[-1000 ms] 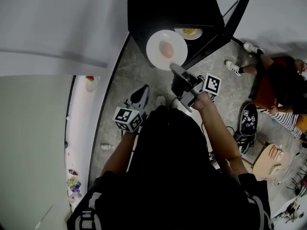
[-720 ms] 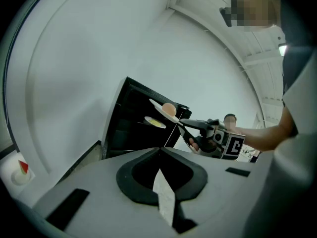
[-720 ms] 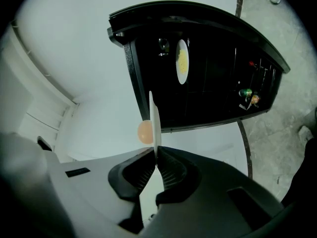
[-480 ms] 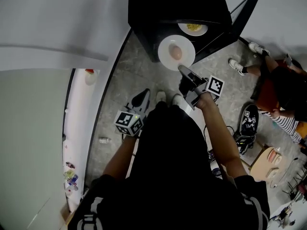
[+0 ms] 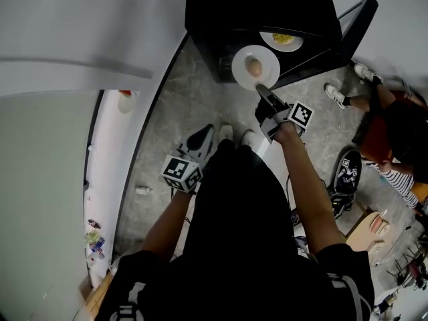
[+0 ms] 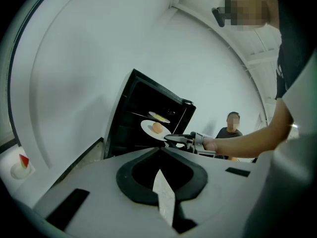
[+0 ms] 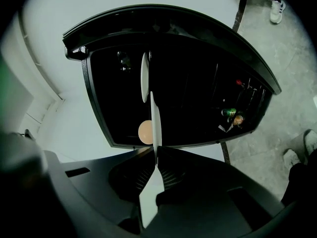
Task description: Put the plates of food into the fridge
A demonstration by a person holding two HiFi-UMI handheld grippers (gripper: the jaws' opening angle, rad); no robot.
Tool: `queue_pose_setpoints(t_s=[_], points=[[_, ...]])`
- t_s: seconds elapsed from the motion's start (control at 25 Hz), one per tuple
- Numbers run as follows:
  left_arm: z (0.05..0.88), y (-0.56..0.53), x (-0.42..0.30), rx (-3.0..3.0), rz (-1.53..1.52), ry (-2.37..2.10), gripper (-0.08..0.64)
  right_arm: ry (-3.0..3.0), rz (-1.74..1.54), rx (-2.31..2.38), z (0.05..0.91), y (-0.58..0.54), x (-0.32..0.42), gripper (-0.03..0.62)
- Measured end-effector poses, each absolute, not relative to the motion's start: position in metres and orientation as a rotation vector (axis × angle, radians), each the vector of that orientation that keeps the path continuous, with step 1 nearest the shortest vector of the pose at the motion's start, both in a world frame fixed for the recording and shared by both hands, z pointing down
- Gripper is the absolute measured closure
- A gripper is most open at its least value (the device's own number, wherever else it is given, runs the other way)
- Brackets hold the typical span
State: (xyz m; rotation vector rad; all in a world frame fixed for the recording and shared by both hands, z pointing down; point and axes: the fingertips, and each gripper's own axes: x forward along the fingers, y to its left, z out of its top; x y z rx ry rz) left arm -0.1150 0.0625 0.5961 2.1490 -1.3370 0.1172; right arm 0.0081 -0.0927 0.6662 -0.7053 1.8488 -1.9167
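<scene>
**Entry: plate with round food held at the open fridge, right gripper clamped on its rim**

- The white plate (image 5: 241, 64) is off any surface, carried at the mouth of the black fridge (image 5: 254, 5). From the head view its far edge overlaps the dark opening. I cannot tell whether it has crossed the threshold.
- One round, pale orange piece of food (image 5: 255, 66) sits near the plate's middle. In the left gripper view the plate lies roughly level.
- The right gripper (image 5: 262, 87) has its jaws pressed together on the plate's near rim. In the right gripper view the plate shows edge-on, running straight out from between the jaw tips, with the food on one face.
- A second plate (image 5: 274, 40) with yellow food (image 5: 283, 39) is already inside the fridge, on a shelf. It lies beyond the held plate and, in the left gripper view, slightly higher. The two plates are apart.
- The fridge door (image 5: 354, 20) stands open to the right of the opening. The right gripper view shows cans (image 7: 229, 112) in its rack.
- The left gripper (image 5: 207, 131) hangs low, near the person's body and well apart from the plate. Its jaws meet at the tips with nothing between them, and it points toward the fridge.
- The floor (image 5: 174, 112) is grey and speckled.
- The person's own shoes (image 5: 226, 134) show just beyond the left gripper.
- A second person (image 5: 394, 122) sits on the floor to the right, past the door.
</scene>
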Motion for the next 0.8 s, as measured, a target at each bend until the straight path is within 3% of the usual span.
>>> queue_pose_setpoints(t_s=[0.8], points=[[0.623, 0.054, -0.125, 2.107, 0.057, -1.407, 0.538, 1.798, -2.01, -0.806, 0.78, -0.121, -0.018, 0.558]])
